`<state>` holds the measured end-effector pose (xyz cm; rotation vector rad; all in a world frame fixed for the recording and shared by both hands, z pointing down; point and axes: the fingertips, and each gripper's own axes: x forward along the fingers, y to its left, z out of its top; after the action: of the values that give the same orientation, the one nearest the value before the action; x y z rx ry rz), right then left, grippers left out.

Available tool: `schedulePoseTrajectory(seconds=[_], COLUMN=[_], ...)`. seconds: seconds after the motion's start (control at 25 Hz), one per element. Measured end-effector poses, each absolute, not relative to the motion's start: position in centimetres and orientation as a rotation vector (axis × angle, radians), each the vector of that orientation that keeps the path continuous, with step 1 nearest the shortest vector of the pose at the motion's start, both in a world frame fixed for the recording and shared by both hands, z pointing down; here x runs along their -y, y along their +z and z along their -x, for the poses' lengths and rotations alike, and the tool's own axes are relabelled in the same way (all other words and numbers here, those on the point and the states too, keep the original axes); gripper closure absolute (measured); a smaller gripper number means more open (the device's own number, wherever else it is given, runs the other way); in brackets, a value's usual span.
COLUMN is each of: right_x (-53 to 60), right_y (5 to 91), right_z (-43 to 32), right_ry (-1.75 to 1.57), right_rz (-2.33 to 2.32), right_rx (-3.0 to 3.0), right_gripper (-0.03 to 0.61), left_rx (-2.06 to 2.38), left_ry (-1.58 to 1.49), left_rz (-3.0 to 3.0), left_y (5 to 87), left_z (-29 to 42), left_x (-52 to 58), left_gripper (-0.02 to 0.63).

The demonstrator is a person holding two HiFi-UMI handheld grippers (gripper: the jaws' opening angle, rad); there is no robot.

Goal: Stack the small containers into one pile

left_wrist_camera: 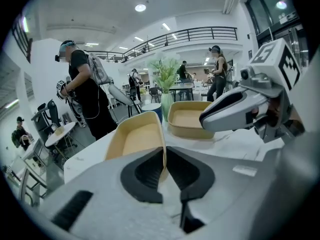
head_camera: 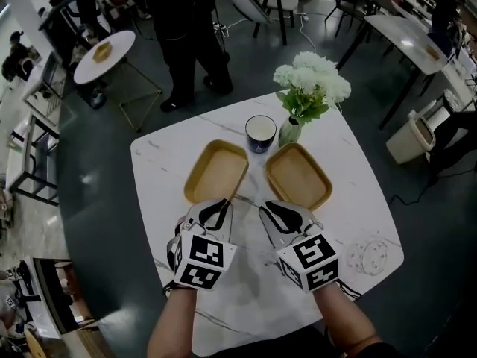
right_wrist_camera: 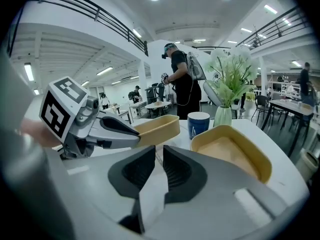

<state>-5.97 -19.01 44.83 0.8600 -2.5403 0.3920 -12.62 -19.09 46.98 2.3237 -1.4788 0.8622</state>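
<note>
Left tray (left_wrist_camera: 135, 139) is caught by its near rim: the left gripper (left_wrist_camera: 164, 153) has its jaws closed on that thin wall, one pad inside and one outside. That edge grip suits a shallow tray, since it leaves the underside free to drop into another. The near end looks raised, so the tray tilts up off the table (head_camera: 343, 200). Whether its far end touches the marble I cannot tell.

The right gripper (right_wrist_camera: 159, 154) has its jaws a narrow gap apart, with only bare tabletop between them. It hovers just beside the near left corner of the right tray (right_wrist_camera: 232, 154) without touching it, and looks placed to steady that tray or take its rim.

In the head view the two grippers sit side by side at the near ends of the trays, which lie close together but apart. The right tray rests flat, so it is probably the base of the pile and the held one would go into it.

Beyond the gap between the trays stands a cup (head_camera: 260, 133), with a vase (head_camera: 289, 131) of flowers just to its right. A swing across should stay low and short to keep clear of both.
</note>
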Motion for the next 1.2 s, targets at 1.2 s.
schedulePoseTrajectory(seconds=[1.2], right_x=[19.3], right_y=[40.0], right_z=[-6.2], right_ry=[0.339], right_rz=[-1.176], right_rx=[2.506], right_gripper=[0.538], left_rx=[1.357], left_ry=[0.553], left_rz=[-2.37], left_y=[42.4], left_z=[-1.5], left_x=[18.6], left_gripper=[0.592])
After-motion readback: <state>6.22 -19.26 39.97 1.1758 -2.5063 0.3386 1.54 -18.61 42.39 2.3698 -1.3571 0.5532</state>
